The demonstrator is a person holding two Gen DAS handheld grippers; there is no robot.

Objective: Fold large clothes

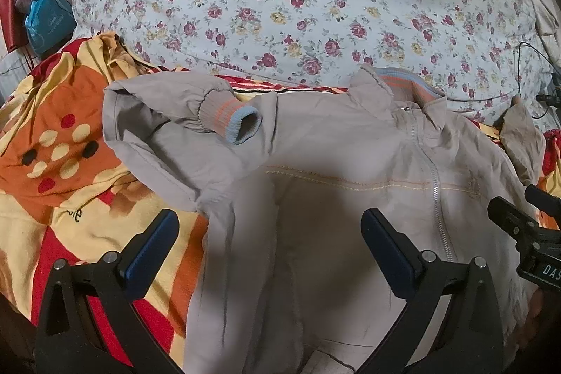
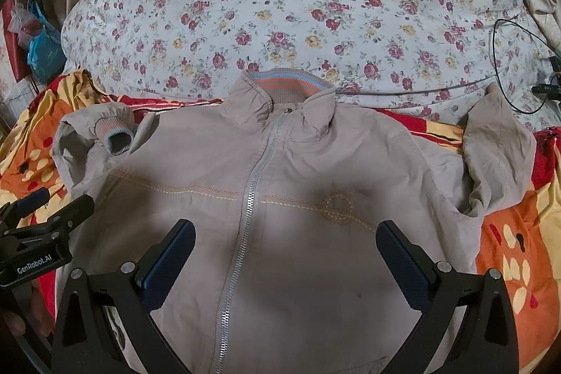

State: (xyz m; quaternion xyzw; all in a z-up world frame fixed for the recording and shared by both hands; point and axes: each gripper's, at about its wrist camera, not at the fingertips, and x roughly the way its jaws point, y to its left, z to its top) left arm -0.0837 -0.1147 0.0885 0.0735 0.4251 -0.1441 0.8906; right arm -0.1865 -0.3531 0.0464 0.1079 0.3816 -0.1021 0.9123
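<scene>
Your left gripper (image 1: 270,233) and right gripper (image 2: 285,246) both hover over the jacket (image 2: 280,198), jaws spread wide, gripping nothing. The jacket lies front-up, zipped, on the blanket (image 1: 63,163), collar toward the floral quilt (image 2: 280,16).

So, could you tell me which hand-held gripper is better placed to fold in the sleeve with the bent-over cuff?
Probably the left hand-held gripper: it hangs open just below that sleeve, whereas the right one sits past the zipper.

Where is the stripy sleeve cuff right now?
The cuff sits left of the jacket in both views, its sleeve bent inward over the orange blanket.
</scene>
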